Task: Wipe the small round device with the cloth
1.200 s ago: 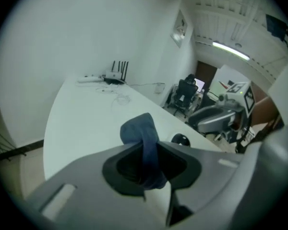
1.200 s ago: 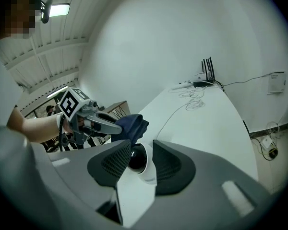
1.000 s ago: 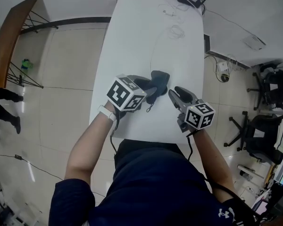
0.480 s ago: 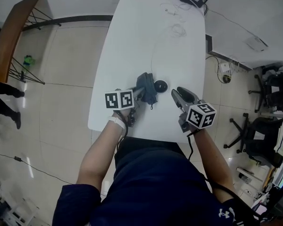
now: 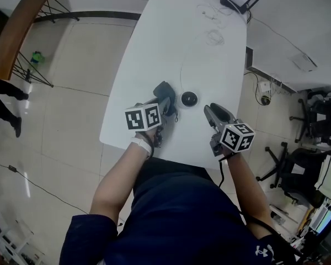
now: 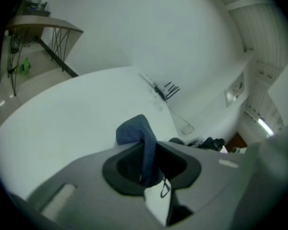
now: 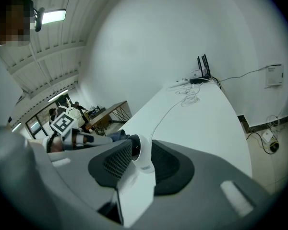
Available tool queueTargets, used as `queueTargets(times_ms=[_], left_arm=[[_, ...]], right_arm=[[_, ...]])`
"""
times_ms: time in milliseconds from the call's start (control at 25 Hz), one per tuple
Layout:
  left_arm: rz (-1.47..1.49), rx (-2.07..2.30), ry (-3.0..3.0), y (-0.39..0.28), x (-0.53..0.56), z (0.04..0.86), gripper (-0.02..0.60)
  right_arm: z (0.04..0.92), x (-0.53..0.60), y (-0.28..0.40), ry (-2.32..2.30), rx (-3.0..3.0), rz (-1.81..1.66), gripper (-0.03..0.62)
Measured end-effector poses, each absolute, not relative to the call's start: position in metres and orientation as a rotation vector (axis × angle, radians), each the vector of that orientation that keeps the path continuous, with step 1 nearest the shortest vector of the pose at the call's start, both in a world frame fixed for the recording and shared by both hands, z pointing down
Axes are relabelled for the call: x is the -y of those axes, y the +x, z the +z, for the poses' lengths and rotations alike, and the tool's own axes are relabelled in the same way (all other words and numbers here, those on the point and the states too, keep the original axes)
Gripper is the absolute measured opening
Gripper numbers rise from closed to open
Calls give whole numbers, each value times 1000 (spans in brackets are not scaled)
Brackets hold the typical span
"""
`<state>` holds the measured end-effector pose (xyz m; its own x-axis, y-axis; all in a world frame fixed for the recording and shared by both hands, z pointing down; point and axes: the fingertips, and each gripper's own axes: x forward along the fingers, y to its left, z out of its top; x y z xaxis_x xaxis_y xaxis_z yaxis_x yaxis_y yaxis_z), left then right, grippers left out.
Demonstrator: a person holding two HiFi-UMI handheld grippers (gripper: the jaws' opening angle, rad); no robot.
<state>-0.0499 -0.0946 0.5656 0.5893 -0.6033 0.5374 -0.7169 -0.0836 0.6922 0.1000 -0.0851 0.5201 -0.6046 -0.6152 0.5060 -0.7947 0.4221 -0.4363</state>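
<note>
Here the blue cloth [image 5: 163, 89] is pinched in the left gripper [image 5: 163, 105], just left of the small round device [image 5: 189, 99] on the white table [image 5: 154, 48]. The narrow jaws of the right gripper [image 5: 208, 110] have just been closing, and the device is seen in their gap but is not squeezed.

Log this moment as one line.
left gripper: shut on cloth | cloth: beside small round device, apart | right gripper: fingers just been closing, device just ahead, nothing between

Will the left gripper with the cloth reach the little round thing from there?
Probably yes. The left gripper holds the cloth right beside the small round device, with only bare table between them.
</note>
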Motion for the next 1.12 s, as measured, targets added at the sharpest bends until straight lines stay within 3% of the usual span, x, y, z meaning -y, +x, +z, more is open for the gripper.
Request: queueTargets(times_ms=[240,400,640,960,1120], left_arm=[[366,985,2258,5,73,470,77],[325,978,2197,28,65,498,77],[-22,1354,1845,-23,68,546,77],[-8,1298,1519,-44,54,612,77],[262,1151,1908,-42,96,573,77]], right_arm=[[519,85,105,1200,2435,958,127],[519,87,114,1183,2446,954,126],[520,83,122,1131,2447,938,123],[528,76,124,1060,2452,928,123],[526,76,126,1075,2454,936,123]])
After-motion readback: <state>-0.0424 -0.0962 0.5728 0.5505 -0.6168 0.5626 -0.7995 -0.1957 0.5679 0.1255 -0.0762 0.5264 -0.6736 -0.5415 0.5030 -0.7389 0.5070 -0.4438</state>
